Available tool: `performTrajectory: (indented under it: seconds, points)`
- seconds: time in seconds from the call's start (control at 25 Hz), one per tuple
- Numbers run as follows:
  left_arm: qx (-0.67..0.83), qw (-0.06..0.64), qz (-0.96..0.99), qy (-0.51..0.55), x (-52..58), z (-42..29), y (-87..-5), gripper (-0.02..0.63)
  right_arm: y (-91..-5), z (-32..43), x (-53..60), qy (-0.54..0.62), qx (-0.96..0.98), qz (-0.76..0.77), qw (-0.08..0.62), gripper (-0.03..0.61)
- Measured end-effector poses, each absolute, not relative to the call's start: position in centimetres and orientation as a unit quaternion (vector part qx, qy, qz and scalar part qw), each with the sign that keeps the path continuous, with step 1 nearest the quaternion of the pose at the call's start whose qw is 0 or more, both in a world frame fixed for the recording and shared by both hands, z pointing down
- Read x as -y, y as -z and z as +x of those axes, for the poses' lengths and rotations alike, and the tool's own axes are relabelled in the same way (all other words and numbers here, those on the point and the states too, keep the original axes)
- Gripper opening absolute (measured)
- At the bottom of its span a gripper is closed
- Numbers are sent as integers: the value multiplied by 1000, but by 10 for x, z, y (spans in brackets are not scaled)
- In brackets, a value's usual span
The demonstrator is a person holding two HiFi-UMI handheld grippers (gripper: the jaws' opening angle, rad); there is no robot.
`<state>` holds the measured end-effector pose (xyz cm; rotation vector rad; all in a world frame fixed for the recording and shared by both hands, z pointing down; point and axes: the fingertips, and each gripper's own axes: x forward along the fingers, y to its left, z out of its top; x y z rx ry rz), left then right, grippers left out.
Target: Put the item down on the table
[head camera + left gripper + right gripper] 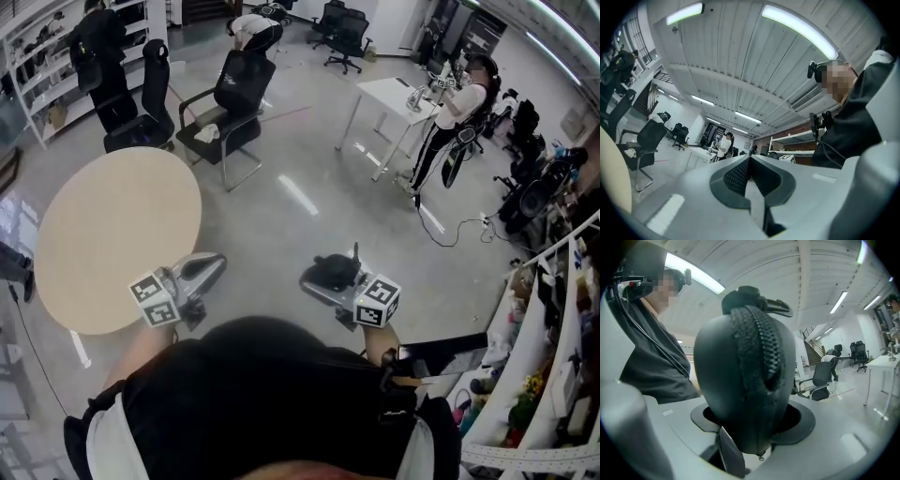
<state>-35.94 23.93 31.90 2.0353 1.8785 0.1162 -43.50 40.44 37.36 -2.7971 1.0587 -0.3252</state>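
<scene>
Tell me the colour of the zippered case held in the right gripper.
Black. The zippered case shows best in the right gripper view.

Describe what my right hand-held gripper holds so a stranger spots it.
Right of the round tan table, the right hand-held gripper clamps a case. It is black, egg-shaped, with a zip along its edge; the left hand-held gripper holds nothing.

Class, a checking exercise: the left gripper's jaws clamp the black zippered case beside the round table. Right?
No. It is the right gripper whose jaws clamp the black zippered case beside the round table; the right gripper view shows it.
</scene>
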Motion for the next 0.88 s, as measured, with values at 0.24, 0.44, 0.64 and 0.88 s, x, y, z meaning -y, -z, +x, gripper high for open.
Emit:
performTrajectory:
  seconds: [0.24, 0.44, 0.64, 0.88]
  points:
    - [-661, 197, 720, -71, -279, -307, -337, -5, -394, -390, -446, 119, -337, -929, 99, 301]
    - [-683, 190, 701, -77, -312, -243, -341, -5, -396, -334, -471, 127, -319, -934, 98, 301]
    - [-711, 199, 672, -55, -347, -146, -351, -5, -406, -244, -507, 132, -283, -946, 88, 301]
    - [-703, 215, 676, -51, -343, 1, -337, -5, -377, -91, -506, 133, -290, -942, 100, 301]
